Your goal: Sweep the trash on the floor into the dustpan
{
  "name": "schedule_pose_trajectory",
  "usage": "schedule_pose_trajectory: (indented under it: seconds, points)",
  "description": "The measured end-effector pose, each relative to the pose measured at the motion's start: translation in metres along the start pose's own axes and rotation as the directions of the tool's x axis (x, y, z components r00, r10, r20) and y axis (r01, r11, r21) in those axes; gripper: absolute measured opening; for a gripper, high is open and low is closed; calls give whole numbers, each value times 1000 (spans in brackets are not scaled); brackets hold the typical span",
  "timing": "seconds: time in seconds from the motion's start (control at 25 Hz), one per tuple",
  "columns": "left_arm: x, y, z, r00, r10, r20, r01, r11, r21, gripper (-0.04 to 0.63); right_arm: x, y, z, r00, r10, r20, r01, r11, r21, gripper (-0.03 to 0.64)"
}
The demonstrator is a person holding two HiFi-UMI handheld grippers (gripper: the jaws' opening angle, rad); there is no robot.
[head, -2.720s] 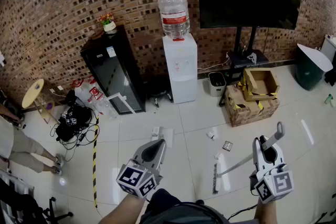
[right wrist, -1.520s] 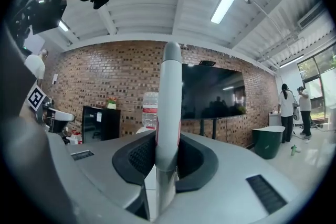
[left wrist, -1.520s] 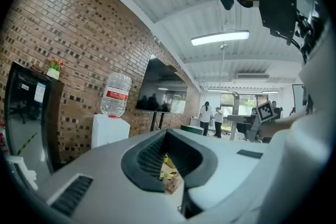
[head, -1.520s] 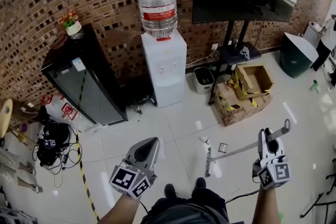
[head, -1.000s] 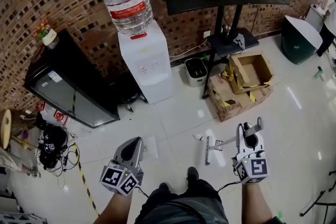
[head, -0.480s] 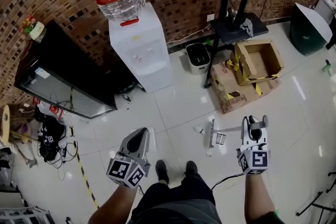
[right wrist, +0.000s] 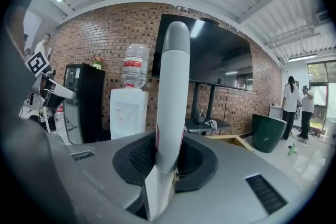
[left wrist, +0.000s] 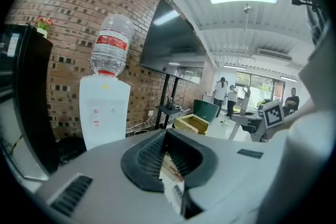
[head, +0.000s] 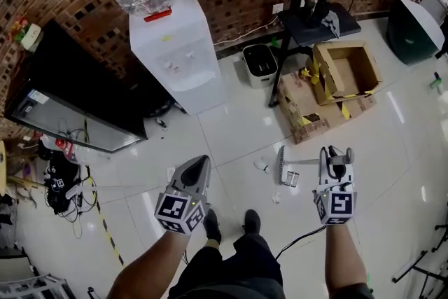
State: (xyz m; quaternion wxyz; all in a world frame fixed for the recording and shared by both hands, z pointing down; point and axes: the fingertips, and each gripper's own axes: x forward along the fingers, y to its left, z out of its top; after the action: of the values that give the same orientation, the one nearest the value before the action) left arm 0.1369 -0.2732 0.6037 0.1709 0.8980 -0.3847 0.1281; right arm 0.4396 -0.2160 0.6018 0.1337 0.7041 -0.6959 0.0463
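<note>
In the head view my right gripper [head: 334,153] is shut on the broom handle [head: 305,162], which runs left to the brush head [head: 280,164] on the white floor tiles. A small white scrap [head: 261,166] lies just left of the brush, a small dark packet [head: 290,179] beside it, another scrap [head: 275,198] lower down. In the right gripper view the grey handle [right wrist: 173,86] rises from between the jaws. My left gripper [head: 201,164] hangs over the floor, shut. Its own view shows a thin white part of the dustpan [left wrist: 172,186] pinched between the jaws; the pan itself is hidden.
A water cooler [head: 178,45] and black cabinet [head: 63,94] stand against the brick wall. A white bin [head: 260,63], TV stand [head: 308,17] and taped cardboard boxes [head: 336,80] sit to the right. Cables [head: 59,185] lie left. The person's shoes [head: 250,220] are below.
The person has walked toward the water cooler. The brush head has come up beside the scraps, and both grippers have moved along, still shut.
</note>
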Motion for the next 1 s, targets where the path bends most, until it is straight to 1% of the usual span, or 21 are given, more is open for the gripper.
schedule_pose_trajectory:
  seconds: [0.12, 0.24, 0.44, 0.56, 0.72, 0.84, 1.0]
  points:
    - [11, 0, -4, 1000, -5, -4, 5, 1000, -16, 9, 4, -1, -2, 1000, -16, 11, 16, 1000, -14, 75]
    - [10, -3, -14, 1000, -7, -26, 7, 1000, -25, 9, 6, -1, -3, 1000, -22, 13, 22, 1000, -17, 75]
    - [10, -11, -18, 999, 11, -43, -12, 999, -36, 9, 8, 10, -14, 999, 29, -22, -30, 998, -58, 75]
    - [4, -7, -12, 999, 38, -37, -40, 998, -48, 9, 15, 40, -22, 995, 97, -23, -98, 994, -53, 75]
    - [-22, 11, -17, 995, 89, -41, -91, 994, -56, 8, 19, 81, -20, 985, 172, -6, -172, 985, -21, 74]
    - [-50, 38, -22, 992, 117, -47, -119, 992, -48, 8, 21, 113, -17, 979, 204, -11, -205, 979, -14, 75]
    - [-92, 83, -33, 990, 127, -58, -127, 992, -9, 8, 25, 159, -15, 975, 221, -19, -221, 975, -21, 75]
